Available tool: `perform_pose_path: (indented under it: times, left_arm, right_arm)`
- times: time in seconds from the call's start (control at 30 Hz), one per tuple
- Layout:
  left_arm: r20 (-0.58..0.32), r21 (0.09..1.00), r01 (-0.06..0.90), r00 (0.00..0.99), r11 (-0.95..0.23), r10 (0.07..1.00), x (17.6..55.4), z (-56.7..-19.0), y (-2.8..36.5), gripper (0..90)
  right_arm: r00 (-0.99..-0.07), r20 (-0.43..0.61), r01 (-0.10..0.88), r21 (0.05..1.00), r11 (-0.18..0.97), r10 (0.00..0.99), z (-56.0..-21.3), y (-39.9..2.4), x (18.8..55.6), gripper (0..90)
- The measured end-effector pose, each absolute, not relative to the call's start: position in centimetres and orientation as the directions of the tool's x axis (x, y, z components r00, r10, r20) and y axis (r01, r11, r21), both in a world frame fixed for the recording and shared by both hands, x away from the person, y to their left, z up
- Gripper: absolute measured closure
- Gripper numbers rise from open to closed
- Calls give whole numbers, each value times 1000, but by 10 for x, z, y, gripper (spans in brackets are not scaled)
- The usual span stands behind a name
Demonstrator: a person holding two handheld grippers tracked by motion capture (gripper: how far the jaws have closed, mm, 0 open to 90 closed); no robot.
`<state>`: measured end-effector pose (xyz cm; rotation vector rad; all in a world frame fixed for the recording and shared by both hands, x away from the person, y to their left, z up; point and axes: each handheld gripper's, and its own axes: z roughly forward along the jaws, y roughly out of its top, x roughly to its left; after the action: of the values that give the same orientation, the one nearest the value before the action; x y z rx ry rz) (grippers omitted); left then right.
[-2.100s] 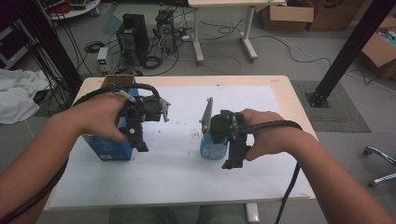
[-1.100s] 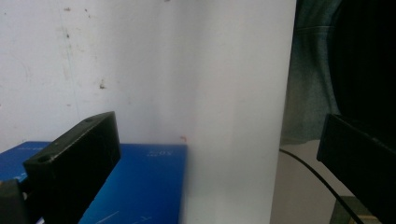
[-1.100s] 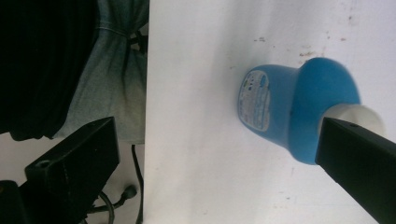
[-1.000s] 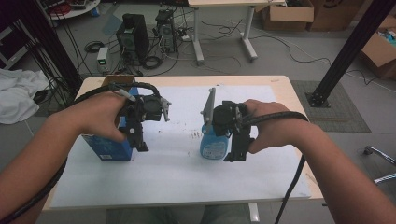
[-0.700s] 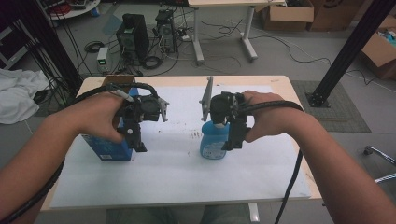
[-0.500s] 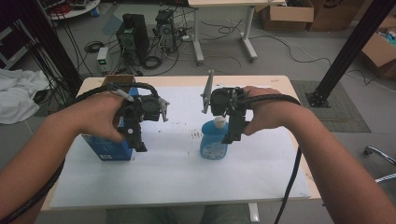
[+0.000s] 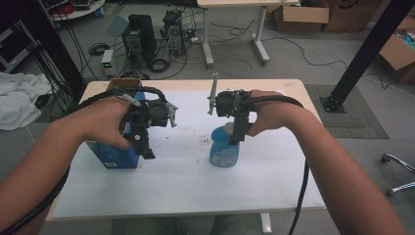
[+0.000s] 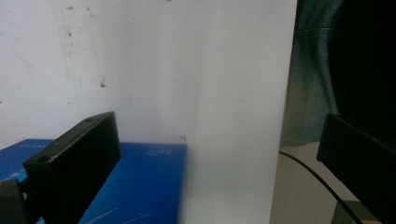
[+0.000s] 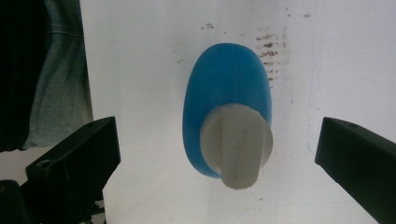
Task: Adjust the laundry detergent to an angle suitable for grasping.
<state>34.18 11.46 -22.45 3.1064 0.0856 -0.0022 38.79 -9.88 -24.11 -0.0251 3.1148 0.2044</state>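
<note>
High view: a blue plastic bottle with a white pump cap (image 7: 224, 152) stands upright on the white sheet (image 7: 186, 181) covering the wooden table (image 7: 298, 93). The right gripper (image 7: 238, 139) hangs directly above the bottle, and in the right gripper view its jaws stand wide apart on either side of the cap, touching nothing. The left gripper (image 7: 146, 149), jaws also spread wide and empty, hovers just beside a blue rectangular cardboard box (image 7: 111, 154) at the sheet's left.
</note>
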Motion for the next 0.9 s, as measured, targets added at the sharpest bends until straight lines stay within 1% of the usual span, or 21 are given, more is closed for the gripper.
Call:
perform_pose_path:
  times: [0.47,0.6,0.9]
  left_arm:
    - [-3,27,46,999,-999,46,341,-227,112,1]
    - [-4,27,48,999,-999,47,340,-230,112,1]
    - [3,27,53,999,-998,53,339,-230,116,1]
  right_arm:
    - [-1000,-9,3,121,993,4,-265,-97,395,0]
    - [-1000,-10,2,105,994,3,-275,-94,394,0]
    - [-1000,-12,3,90,996,4,-282,-91,395,9]
